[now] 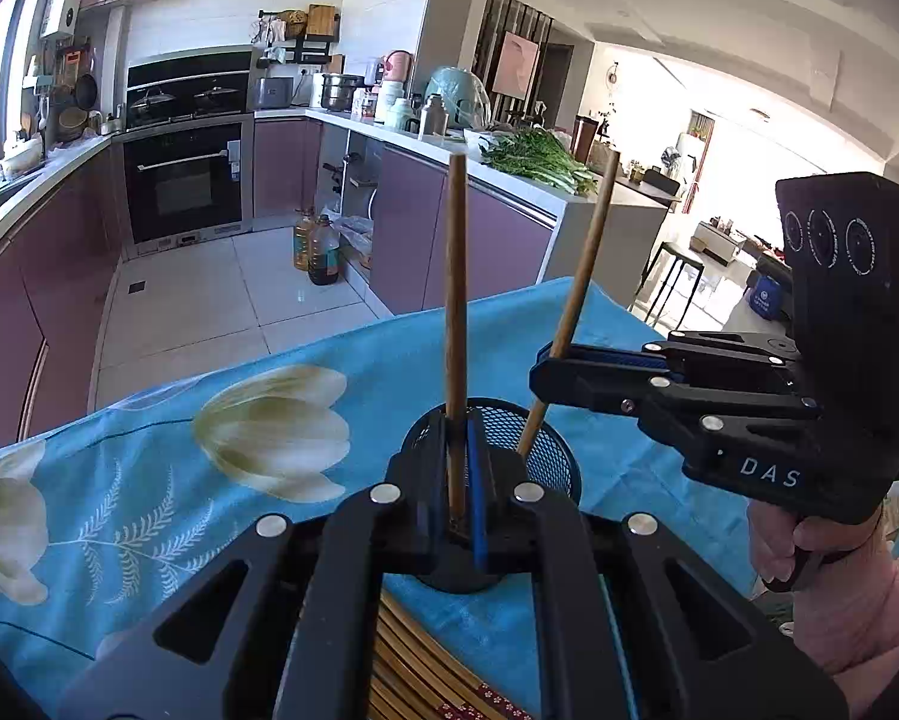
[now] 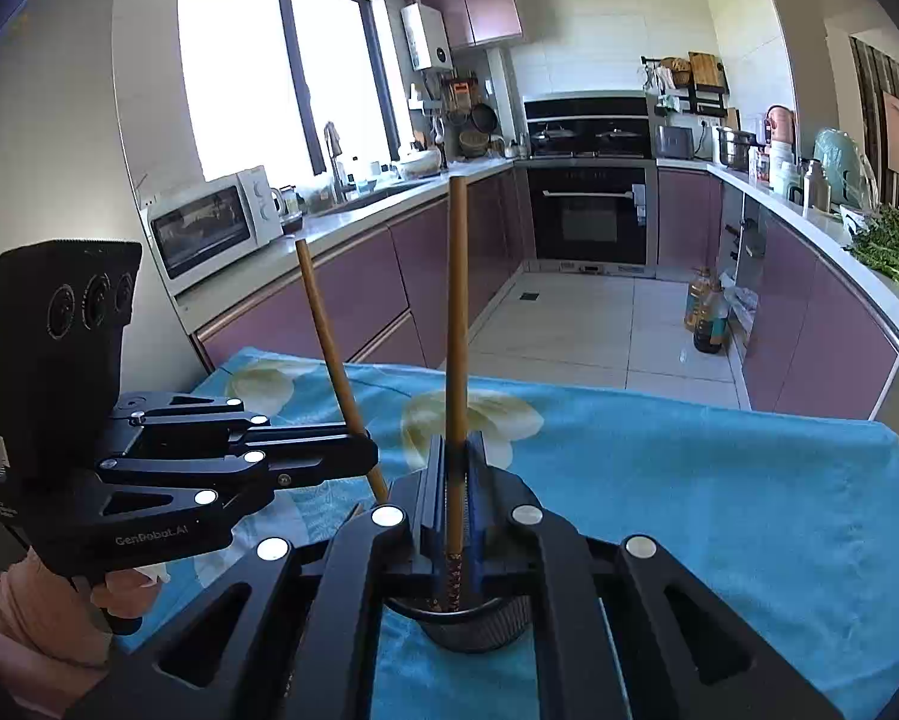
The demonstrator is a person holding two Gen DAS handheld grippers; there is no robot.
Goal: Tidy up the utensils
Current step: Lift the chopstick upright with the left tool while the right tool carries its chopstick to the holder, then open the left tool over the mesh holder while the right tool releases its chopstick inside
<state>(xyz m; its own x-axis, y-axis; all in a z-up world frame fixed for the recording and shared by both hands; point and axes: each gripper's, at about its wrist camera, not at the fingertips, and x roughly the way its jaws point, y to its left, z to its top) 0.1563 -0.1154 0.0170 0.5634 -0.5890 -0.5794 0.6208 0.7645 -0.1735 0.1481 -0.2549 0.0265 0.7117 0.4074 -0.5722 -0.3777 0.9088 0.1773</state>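
Observation:
My left gripper (image 1: 458,480) is shut on a wooden chopstick (image 1: 455,312) that stands upright over a black mesh holder (image 1: 533,444). My right gripper (image 1: 545,369) is shut on a second chopstick (image 1: 581,294), which leans with its lower tip inside the holder. In the right wrist view my right gripper (image 2: 455,516) holds its chopstick (image 2: 457,330) upright above the holder (image 2: 479,624). There the left gripper (image 2: 365,453) grips the other chopstick (image 2: 335,354) at the left.
The holder stands on a table under a blue floral cloth (image 1: 149,480). A bundle of chopsticks (image 1: 413,678) lies on the cloth below my left gripper. Kitchen counters (image 2: 809,300) and floor lie beyond the table's far edge.

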